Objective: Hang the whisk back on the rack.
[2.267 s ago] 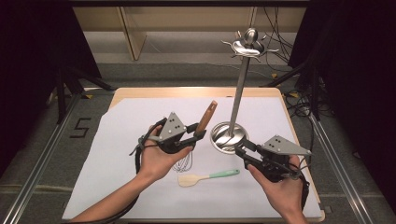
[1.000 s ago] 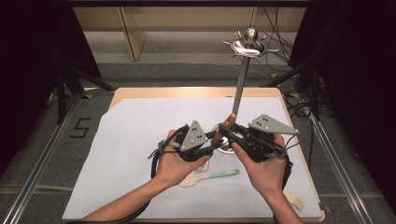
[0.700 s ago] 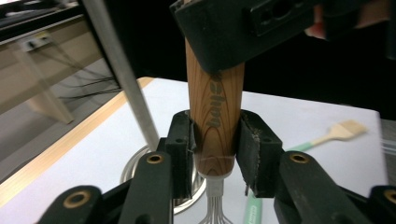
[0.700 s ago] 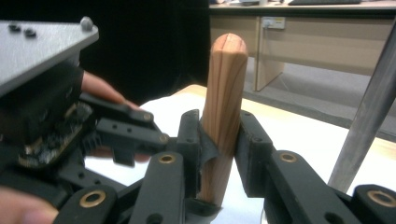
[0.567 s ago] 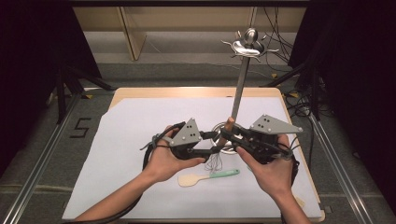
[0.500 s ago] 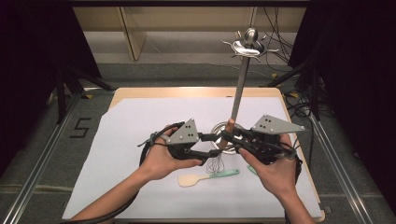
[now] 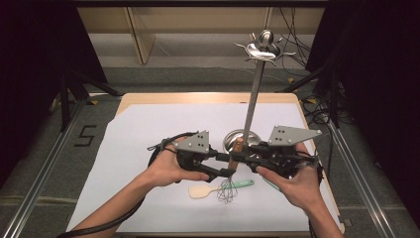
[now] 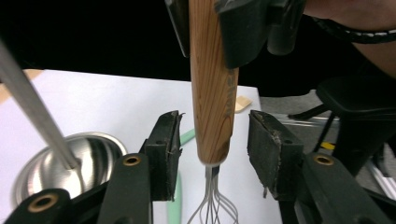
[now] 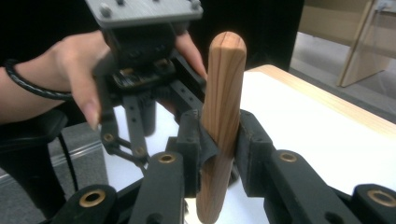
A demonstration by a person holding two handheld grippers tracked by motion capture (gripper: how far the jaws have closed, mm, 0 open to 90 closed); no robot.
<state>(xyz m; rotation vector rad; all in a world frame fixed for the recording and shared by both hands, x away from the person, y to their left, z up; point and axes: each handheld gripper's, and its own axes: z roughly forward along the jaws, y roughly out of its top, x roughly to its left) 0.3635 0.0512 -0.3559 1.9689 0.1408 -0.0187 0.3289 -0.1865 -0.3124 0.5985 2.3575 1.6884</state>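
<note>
Above the surface (image 7: pixel 148 129), whisk (image 8: pixel 212 93): upright.
My right hand-held gripper (image 9: pixel 219 140): clamped its wooden handle.
My left hand-held gripper (image 8: pixel 212 149): just parted, not touching it.

Both handheld grippers are all black, linkage-style arms with brass-coloured pivot rings at the joints. The left gripper (image 7: pixel 225 171) and right gripper (image 7: pixel 236 157) each carry a grey three-cornered plate on top, dotted with small screws. Jaws end in chunky black rubbery pads (a bit frayed at the edges). Black cables trail off both. A thin black band circles one wrist, and the forearms are bare.
</note>
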